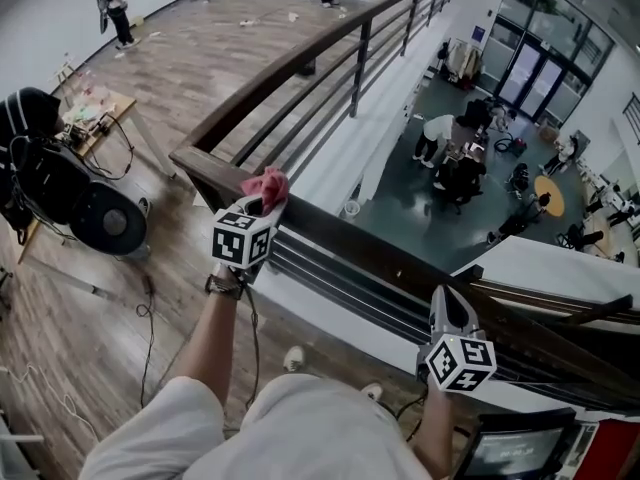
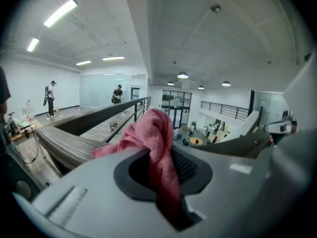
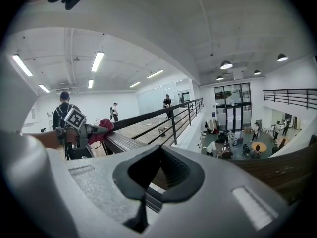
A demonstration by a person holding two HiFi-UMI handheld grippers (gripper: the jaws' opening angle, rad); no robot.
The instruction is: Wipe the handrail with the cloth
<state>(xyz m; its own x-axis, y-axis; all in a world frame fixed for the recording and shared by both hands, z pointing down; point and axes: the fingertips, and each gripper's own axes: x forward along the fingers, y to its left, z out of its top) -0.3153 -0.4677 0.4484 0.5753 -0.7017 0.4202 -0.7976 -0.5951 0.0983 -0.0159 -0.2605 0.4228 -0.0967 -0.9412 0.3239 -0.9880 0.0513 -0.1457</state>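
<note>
Left hand-held gripper (image 1: 261, 204): jaws clamped on pink cloth (image 1: 267, 184), cloth bunched and pressed on top of wooden handrail (image 1: 372, 251), near its corner. Right hand-held gripper (image 1: 448, 302): jaws together, nothing between them, poised just beside same rail further along. Progress, judged: wiping at early stage; cloth sat at corner end, long run toward right hand-held gripper apparently left to wipe; no visible mark told wiped from unwiped. Containers: only small pale bucket (image 1: 350, 208) on lower floor, contents unreadable.
</note>
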